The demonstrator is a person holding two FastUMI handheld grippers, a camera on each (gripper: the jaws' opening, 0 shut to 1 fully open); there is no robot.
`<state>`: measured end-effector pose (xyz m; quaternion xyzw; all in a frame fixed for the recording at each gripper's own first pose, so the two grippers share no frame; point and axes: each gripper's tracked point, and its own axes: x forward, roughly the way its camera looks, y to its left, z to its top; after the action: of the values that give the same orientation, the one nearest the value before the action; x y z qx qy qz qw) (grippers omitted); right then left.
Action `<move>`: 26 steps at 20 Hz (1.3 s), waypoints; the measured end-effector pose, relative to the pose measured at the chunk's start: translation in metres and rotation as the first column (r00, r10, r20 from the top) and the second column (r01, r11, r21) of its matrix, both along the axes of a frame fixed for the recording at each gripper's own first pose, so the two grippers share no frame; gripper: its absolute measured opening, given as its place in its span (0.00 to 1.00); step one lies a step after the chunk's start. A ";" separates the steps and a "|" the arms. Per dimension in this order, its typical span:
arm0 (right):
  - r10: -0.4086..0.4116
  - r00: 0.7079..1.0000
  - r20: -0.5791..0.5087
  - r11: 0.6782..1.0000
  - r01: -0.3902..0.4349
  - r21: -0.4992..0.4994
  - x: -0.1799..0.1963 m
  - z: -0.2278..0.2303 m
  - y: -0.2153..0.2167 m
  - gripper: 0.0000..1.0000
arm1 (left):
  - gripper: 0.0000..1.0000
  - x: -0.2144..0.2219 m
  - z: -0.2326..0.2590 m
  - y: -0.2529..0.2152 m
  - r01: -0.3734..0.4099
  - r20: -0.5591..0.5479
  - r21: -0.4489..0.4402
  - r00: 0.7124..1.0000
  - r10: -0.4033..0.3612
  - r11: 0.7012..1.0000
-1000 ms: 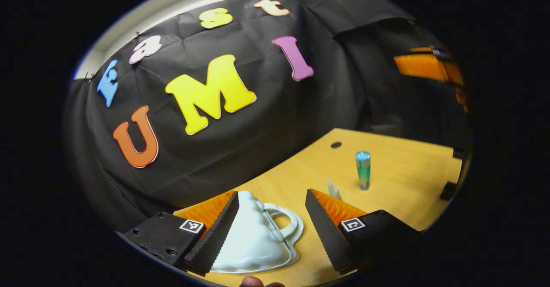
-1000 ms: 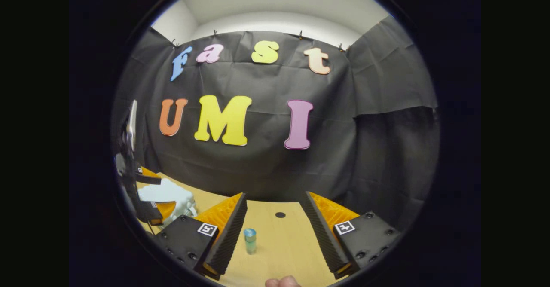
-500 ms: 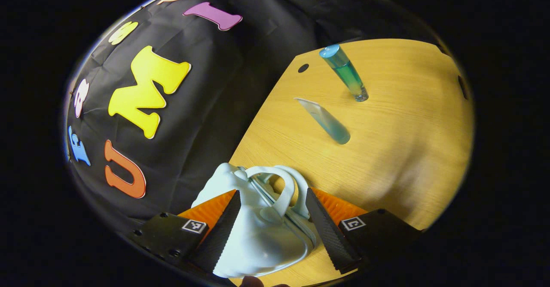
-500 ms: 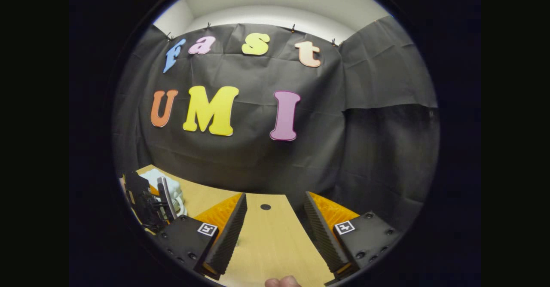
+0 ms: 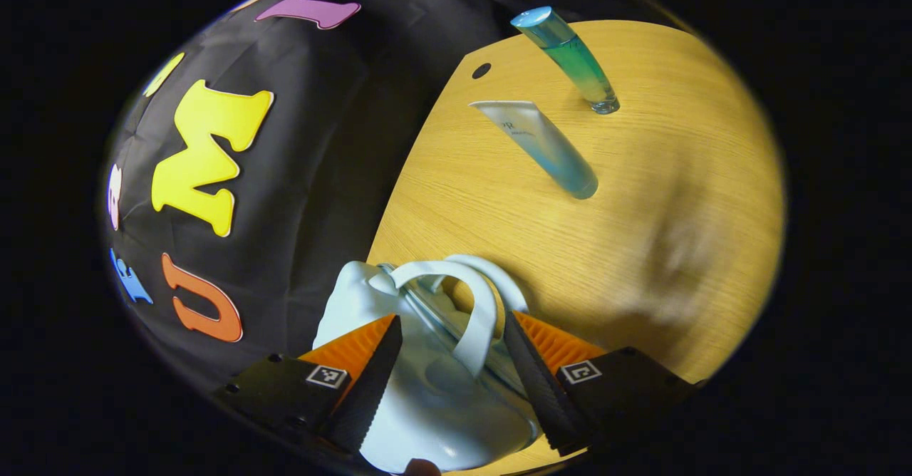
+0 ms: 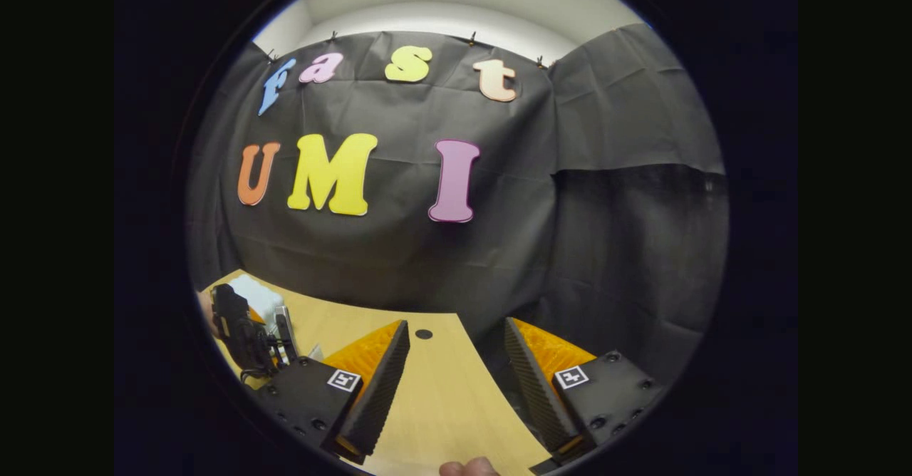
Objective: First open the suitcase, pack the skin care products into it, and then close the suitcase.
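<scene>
A small pale blue suitcase [image 5: 434,405] lies closed on the wooden table [image 5: 677,177], its curved handle [image 5: 477,312] standing up. My left gripper [image 5: 451,319] is open and rolled sideways, with its fingers on either side of the handle and the case's top. A blue-green bottle [image 5: 570,59] stands farther off. Beside it is a pale tube [image 5: 541,145] with a blue cap end. My right gripper [image 6: 456,323] hangs open over bare table [image 6: 442,405] with nothing between its fingers. In the right gripper view, the left gripper [image 6: 246,333] sits at the suitcase [image 6: 256,294] at far left.
A round cable hole [image 5: 481,70] lies near the table's back edge, also seen as the hole [image 6: 424,334] in the right gripper view. The black cloth wall rises close behind the table. A fingertip [image 6: 463,467] shows at the bottom edge.
My left gripper has rolled sideways and closed in on the suitcase handle, which is now between its fingers. The right gripper's view shifted, so the bottle has left it.
</scene>
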<state>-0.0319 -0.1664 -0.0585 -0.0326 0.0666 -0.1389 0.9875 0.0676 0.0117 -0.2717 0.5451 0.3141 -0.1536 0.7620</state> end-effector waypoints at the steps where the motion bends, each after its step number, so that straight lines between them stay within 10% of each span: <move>1: -0.005 1.000 -0.003 1.000 0.005 -0.002 -0.001 -0.001 -0.001 0.80 | 0.90 0.001 -0.005 0.001 -0.004 -0.014 0.010 1.000 0.004 1.000; 6: -0.031 0.999 -0.010 1.000 0.031 -0.001 -0.009 -0.003 0.001 0.80 | 0.61 0.003 -0.017 -0.004 0.003 -0.064 0.014 0.998 -0.002 1.000; 8: -0.039 0.999 -0.013 0.999 0.039 0.001 -0.013 -0.004 0.002 0.80 | 0.32 0.001 -0.019 -0.005 0.003 -0.075 0.004 0.997 -0.002 1.000; 20: -0.011 1.000 -0.009 1.000 0.011 0.020 -0.014 -0.003 0.039 0.79 | 0.03 0.016 0.083 0.006 0.009 0.135 -0.218 0.991 0.021 0.976; 26: 0.066 0.998 0.005 0.998 -0.066 0.007 0.000 0.005 0.077 0.80 | 0.03 0.022 0.176 0.071 -0.053 0.255 -0.498 0.945 0.204 0.866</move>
<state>-0.0314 -0.0895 -0.0539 -0.0310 0.0635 -0.1059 0.9919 0.0892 0.0822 -0.0959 0.3313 0.1827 -0.0914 0.9211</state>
